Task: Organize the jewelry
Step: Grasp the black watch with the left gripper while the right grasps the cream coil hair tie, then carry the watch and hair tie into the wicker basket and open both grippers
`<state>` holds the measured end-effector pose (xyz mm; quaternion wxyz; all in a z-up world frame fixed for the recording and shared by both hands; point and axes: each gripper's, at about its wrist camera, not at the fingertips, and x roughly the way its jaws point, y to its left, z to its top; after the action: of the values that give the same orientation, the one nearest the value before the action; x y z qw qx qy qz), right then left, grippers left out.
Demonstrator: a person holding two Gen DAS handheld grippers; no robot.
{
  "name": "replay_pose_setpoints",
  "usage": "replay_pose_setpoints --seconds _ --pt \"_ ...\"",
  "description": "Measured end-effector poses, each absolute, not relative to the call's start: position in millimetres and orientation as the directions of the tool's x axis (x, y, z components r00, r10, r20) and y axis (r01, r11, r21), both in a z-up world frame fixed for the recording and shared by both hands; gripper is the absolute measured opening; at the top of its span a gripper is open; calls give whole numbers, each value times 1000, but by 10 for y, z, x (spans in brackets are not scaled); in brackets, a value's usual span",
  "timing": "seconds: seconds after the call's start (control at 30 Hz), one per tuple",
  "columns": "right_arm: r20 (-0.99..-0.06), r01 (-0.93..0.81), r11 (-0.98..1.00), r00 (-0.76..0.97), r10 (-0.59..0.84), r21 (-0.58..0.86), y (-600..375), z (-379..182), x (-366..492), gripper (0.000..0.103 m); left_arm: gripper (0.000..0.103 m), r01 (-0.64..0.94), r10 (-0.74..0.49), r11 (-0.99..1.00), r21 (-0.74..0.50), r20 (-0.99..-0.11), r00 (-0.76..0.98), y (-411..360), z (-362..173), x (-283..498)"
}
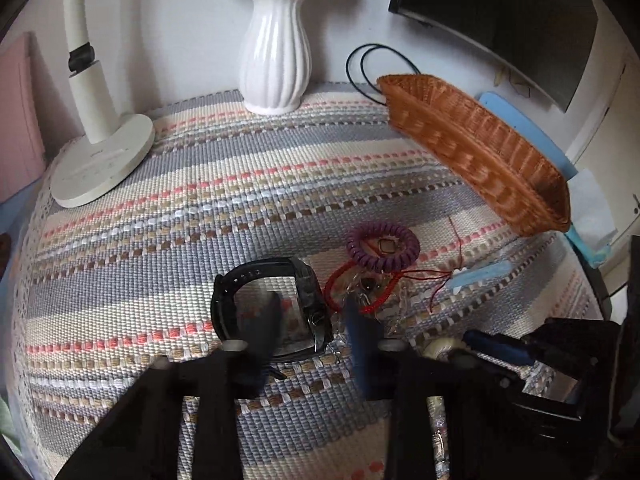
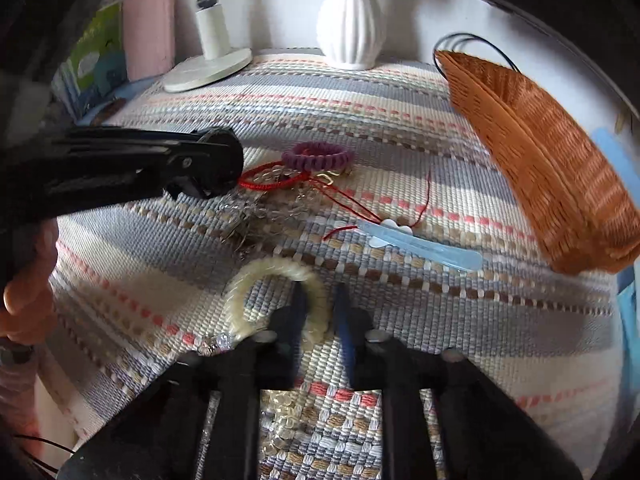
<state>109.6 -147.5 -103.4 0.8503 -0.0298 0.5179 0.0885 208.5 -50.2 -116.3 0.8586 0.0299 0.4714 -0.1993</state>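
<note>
Here the jewelry lies loose on a striped woven mat (image 1: pixel 168 184) covering the surface, all of it to the near left of the wicker basket (image 1: pixel 480 148). The black watch (image 1: pixel 276 308) has a dark glossy case and a perforated strap curled into a loop. Between it and the basket sit a purple spiral hair tie (image 1: pixel 382 246), a red cord bracelet (image 1: pixel 360 284) over clear beads, and a pale blue hair clip (image 2: pixel 424 242). A cream ridged bangle (image 2: pixel 276 300) lies nearest the cameras. No readable writing shows on any piece.

The left hand-held gripper (image 1: pixel 316 332) is nearly closed, its fingers straddling the watch case; whether the pads press it I cannot tell. The right hand-held gripper (image 2: pixel 320 312) is likewise nearly closed, its fingers on either side of the bangle's right arc, contact unclear in the blur
</note>
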Motion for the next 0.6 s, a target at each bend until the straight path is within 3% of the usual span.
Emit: replay_pose_setpoints --seconds 0.17,0.37,0.6 --pt "-866 -174 983 479 140 63 -1585 -903 1041 12 13 376 -324 917 -136 -803 500 -480 -1119 2066" --pt "-795 -102 990 590 141 100 -2021 -344 914 12 13 433 -376 893 -124 -734 566 -626 -697 1916" --pt "-734 91 996 677 -57 7 -2785 114 1041 12 13 534 -470 838 -112 -646 602 -1243 -70 2089"
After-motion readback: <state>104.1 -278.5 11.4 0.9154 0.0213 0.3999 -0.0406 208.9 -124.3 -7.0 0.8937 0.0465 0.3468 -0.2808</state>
